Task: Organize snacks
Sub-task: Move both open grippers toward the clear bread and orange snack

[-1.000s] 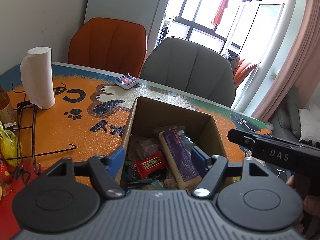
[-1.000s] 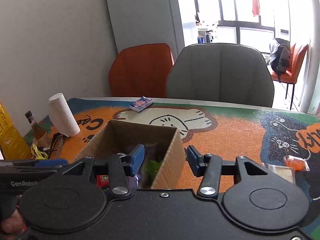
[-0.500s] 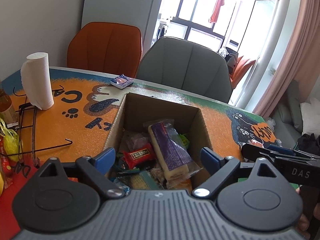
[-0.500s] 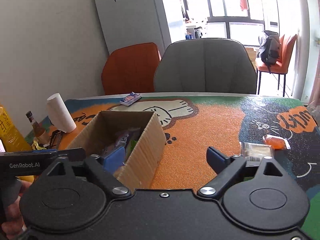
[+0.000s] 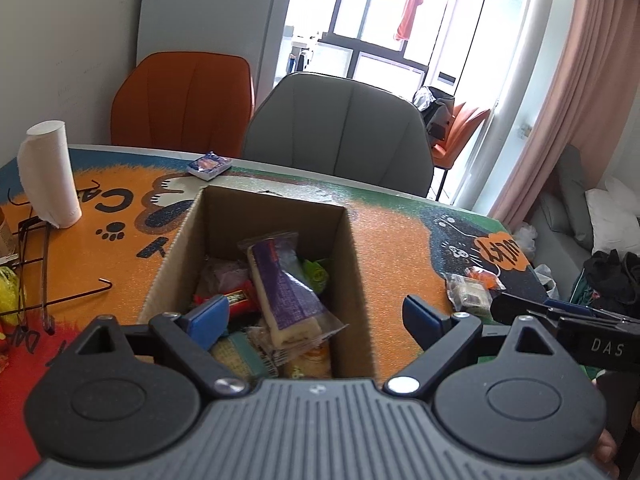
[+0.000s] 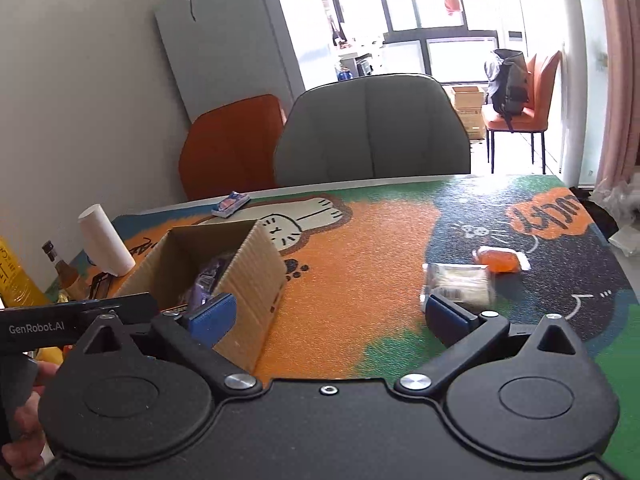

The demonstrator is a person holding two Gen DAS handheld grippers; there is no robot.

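An open cardboard box (image 5: 276, 216) stands on the cartoon mat, holding several snacks: a long purple-wrapped pack (image 5: 286, 284), a red packet (image 5: 236, 296), a green one (image 5: 316, 274). My left gripper (image 5: 314, 316) hovers open over the box's near right corner and holds nothing. The right gripper (image 6: 328, 314) is to the right of the box (image 6: 256, 276); its jaws are opening with only bare mat between them. Just beyond its right finger lie a clear packet (image 6: 460, 284) and an orange packet (image 6: 500, 260). A small blue pack (image 6: 231, 204) sits at the table's far edge.
A paper towel roll (image 5: 48, 172) and a wire rack (image 5: 36, 280) stand at the left, with a bottle (image 6: 60, 268) nearby. An orange chair (image 5: 184, 96) and a grey chair (image 5: 340, 124) line the far side of the table.
Both grippers' jaws have spread much wider. Both have moved to the right, so the box has slid left in each view and the packets on the right have come nearer.
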